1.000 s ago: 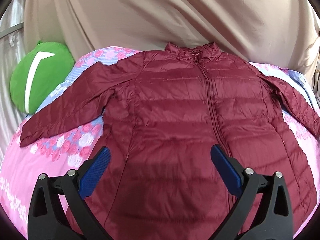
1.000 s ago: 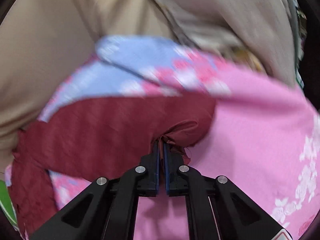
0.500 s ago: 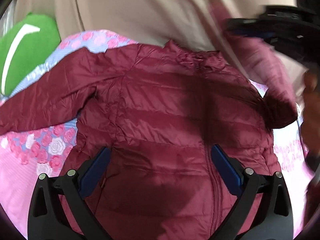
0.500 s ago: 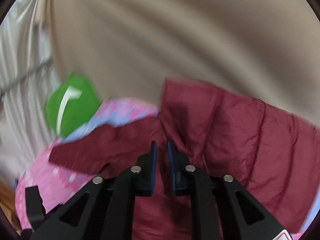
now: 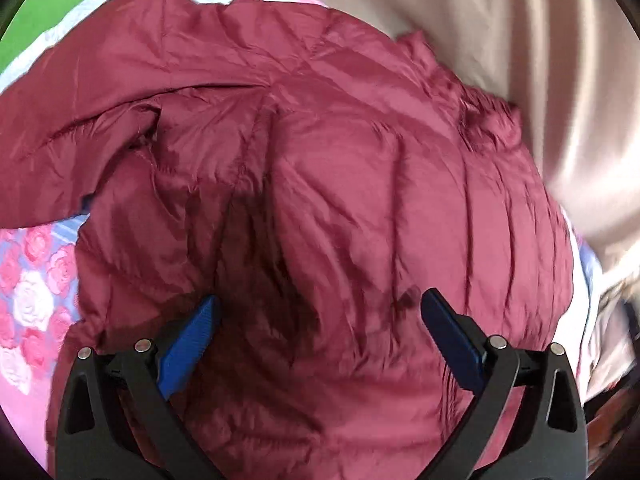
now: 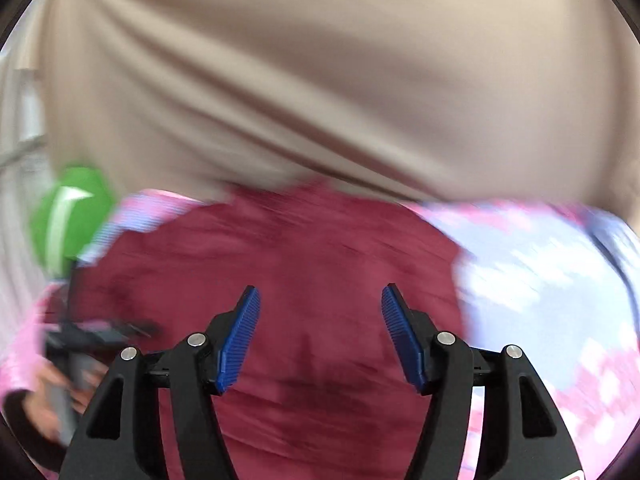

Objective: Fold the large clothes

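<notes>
Released, the maroon jacket (image 5: pixel 320 184) lies on the floral bedsheet (image 6: pixel 540 280) below a beige curtain (image 6: pixel 320 80), both grippers' jaws wide, empty.

One maroon puffer jacket (image 5: pixel 340 200) lies on one floral bedsheet (image 5: pixel 32 292). One green cushion (image 6: pixel 70 216) sits at the bed's edge, one beige curtain (image 6: pixel 320 80) hangs behind. Two grippers show: left gripper (image 5: pixel 318 316), right gripper (image 6: pixel 320 308).

Left gripper (image 5: pixel 318 316) and right gripper (image 6: pixel 320 306), fingers spread.
</notes>
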`<state>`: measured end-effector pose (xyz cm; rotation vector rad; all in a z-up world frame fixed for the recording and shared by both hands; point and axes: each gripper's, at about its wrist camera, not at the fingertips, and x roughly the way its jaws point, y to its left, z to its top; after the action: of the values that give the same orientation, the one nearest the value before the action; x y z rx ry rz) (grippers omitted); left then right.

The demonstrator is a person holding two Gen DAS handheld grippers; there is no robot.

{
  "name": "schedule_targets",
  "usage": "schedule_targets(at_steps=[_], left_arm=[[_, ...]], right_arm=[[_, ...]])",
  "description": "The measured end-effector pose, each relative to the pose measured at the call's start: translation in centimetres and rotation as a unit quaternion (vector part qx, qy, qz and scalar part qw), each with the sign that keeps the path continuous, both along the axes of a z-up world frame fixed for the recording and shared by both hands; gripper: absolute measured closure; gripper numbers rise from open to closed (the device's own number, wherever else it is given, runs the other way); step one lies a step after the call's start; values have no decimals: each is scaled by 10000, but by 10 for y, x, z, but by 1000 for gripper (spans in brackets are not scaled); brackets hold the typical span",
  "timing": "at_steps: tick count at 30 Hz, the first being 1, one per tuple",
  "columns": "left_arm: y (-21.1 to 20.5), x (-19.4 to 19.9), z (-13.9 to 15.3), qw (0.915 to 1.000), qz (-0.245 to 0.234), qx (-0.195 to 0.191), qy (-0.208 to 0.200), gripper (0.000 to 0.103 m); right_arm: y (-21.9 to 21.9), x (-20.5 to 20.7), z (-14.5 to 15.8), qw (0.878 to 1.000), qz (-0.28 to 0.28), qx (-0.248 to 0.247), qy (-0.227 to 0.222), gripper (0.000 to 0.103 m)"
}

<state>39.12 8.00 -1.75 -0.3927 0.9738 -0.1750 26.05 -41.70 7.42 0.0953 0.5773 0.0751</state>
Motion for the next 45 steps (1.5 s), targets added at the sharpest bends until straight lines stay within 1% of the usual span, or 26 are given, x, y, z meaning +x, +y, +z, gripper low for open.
schedule_targets(at_steps=[1, 2, 3, 4, 7, 9, 11, 13, 16, 17, 19, 20, 21, 23, 24, 26, 29, 33, 34, 36, 37, 38, 39, 41, 43, 45], left_arm=[[-2, 5, 2, 9999, 4, 76, -107, 22], [-4, 8, 4, 9997, -66, 140, -199, 58], [-9, 14, 9, 9990, -239, 211, -308, 76], [-12, 18, 14, 9986, -320, 221, -362, 99], [-18, 22, 48, 9943, -428, 373, -903, 100], [-18, 20, 80, 9859, -397, 617, -1505, 100], [-12, 24, 95, 9822, -329, 691, -1716, 100], [-10, 38, 92, 9821, -265, 852, -1658, 100], [-9, 62, 55, 9836, -116, 1307, -1239, 100], [-8, 70, 39, 9851, -94, 1352, -1061, 100], [-8, 75, 19, 9851, -34, 1431, -957, 100], [-10, 76, 10, 9844, -37, 1471, -968, 100], [-12, 75, 5, 9835, -40, 1515, -990, 100], [-17, 71, 1, 9809, -44, 1608, -1092, 99], [-21, 71, 1, 9800, -51, 1640, -1122, 99], [-25, 72, 1, 9803, -62, 1608, -1148, 98], [-25, 74, 1, 9821, -49, 1472, -1178, 98], [-16, 70, 0, 9815, -30, 1510, -1174, 98], [-15, 68, 0, 9813, -28, 1524, -1178, 98], [-18, 70, 2, 9818, -19, 1490, -1177, 97], [-16, 69, 2, 9824, -13, 1452, -1176, 97], [-15, 67, 2, 9830, -16, 1409, -1178, 96], [-16, 68, 3, 9831, -21, 1398, -1180, 96], [-18, 70, 2, 9831, -90, 1380, -1199, 94], [-21, 72, 2, 9819, -159, 1446, -1212, 93], [-23, 72, 1, 9805, -150, 1543, -1206, 93]], right_arm=[[-18, 0, -10, 9996, -259, 9, 129, 40], [-39, 3, -22, 9981, -530, 121, 288, 40], [-52, 7, -31, 9967, -673, 233, 394, 40], [-62, 11, -37, 9950, -802, 353, 482, 40], [-81, 32, -50, 9895, -1020, 836, 585, 40], [-82, 47, -50, 9885, -1031, 969, 537, 40], [-79, 63, -53, 9882, -1002, 1014, 560, 40], [-69, 85, -63, 9872, -993, 1016, 732, 40], [-59, 103, -78, 9855, -780, 1162, 965, 89], [-57, 100, -76, 9854, -812, 1213, 880, 91], [-53, 84, -59, 9880, -768, 1296, 328, 97], [-51, 80, -52, 9902, -740, 1186, 70, 97], [-48, 84, -53, 9923, -821, 920, 105, 97], [-49, 99, -66, 9922, -988, 437, 624, 96], [-54, 94, -67, 9913, -1066, 443, 635, 92], [-63, 67, -62, 9916, -1164, 413, 386, 77], [-57, 37, -65, 9948, -965, 27, 325, 61], [-26, 35, -86, 9918, -598, -930, 638, 58], [-15, 42, -89, 9887, -603, -1214, 647, 59], [-9, 49, -88, 9857, -735, -1407, 560, 65], [-14, 54, -84, 9868, -812, -1308, 507, 88], [-23, 58, -80, 9891, -935, -1028, 485, 98], [-39, 63, -80, 9922, -969, -540, 577, 98], [-63, 72, -94, 9911, -1020, 49, 853, 99], [-67, 78, -115, 9872, -1041, 86, 1205, 99], [-58, 73, -109, 9860, -1105, -248, 1224, 98]])
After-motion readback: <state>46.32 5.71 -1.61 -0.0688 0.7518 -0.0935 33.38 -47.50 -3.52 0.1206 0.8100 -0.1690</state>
